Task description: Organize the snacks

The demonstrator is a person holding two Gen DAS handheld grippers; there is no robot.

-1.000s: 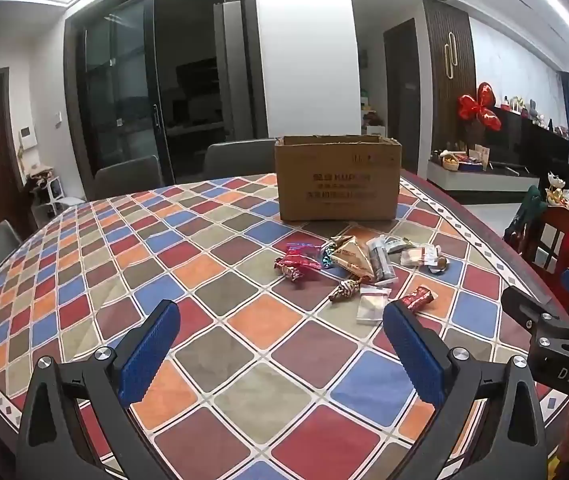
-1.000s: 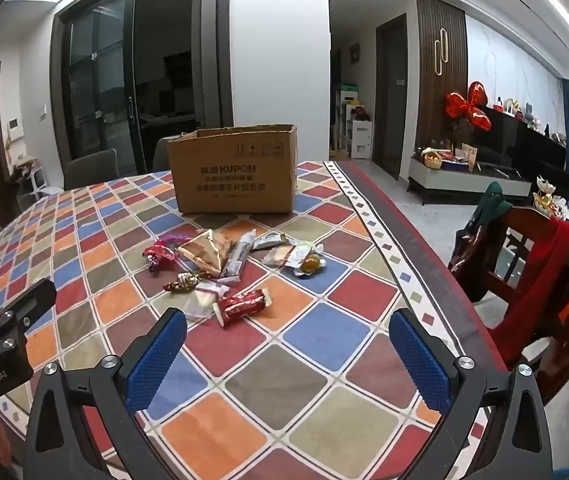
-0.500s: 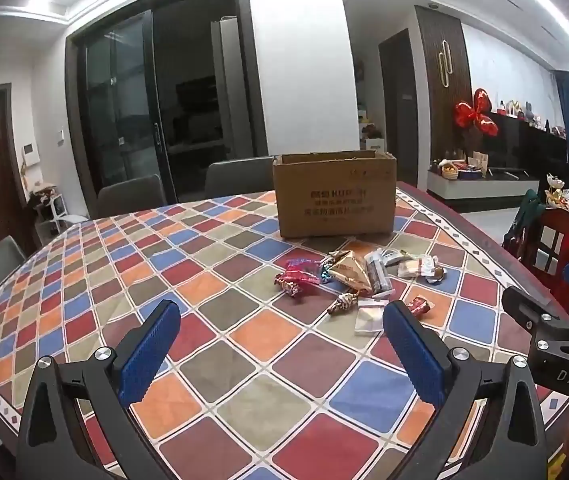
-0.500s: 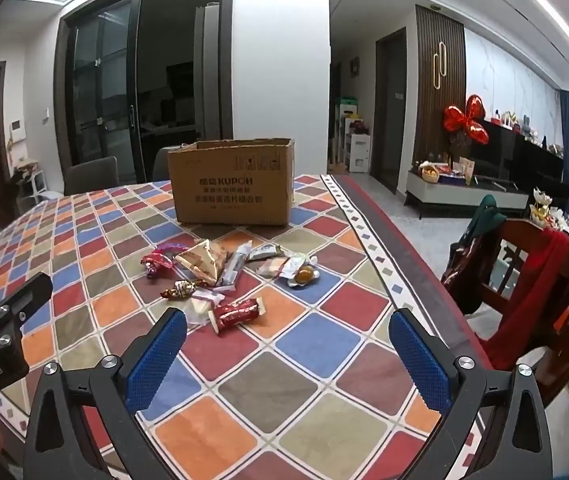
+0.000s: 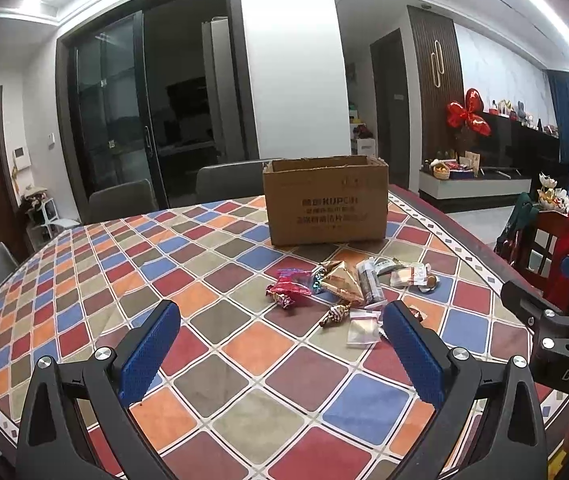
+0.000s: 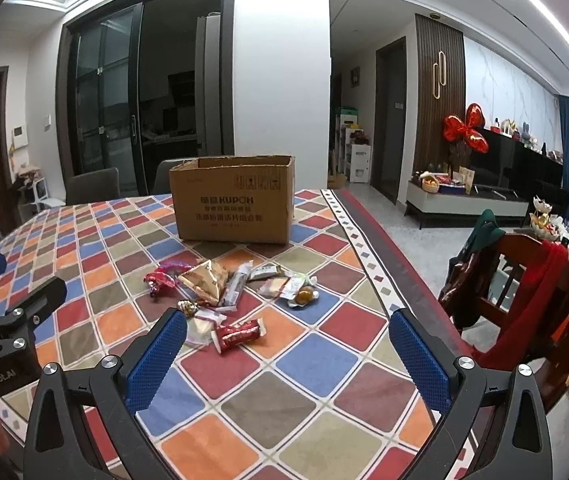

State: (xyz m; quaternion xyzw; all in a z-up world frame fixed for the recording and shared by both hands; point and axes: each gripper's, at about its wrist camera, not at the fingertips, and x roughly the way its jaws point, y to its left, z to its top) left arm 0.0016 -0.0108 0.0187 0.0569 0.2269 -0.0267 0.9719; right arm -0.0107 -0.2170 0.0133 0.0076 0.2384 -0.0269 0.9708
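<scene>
Checkered in red, blue, orange and brown, your desk fills the lower half of both views, with a dim dining room behind it. Your left tool hangs above the near edge, its blue-padded fingers spread wide and holding nothing. Your right tool is just as wide and also empty. Each tool's body is cut off by the bottom of its own view, and only a black edge of each shows in the other's view.

Just beyond the fingertips, the snacks lie in a loose pile on the desk. A red wrapped bar is nearest your right tool, yet in the left wrist view it is almost wholly hidden behind the left tool's right finger. A clear packet lies beside it, and a tan triangular pack sits mid-pile. Most labels are too small to read.

Behind the pile stands an open cardboard box; its inside is hidden from you. A chair draped in red cloth stands off the desk's right edge.
</scene>
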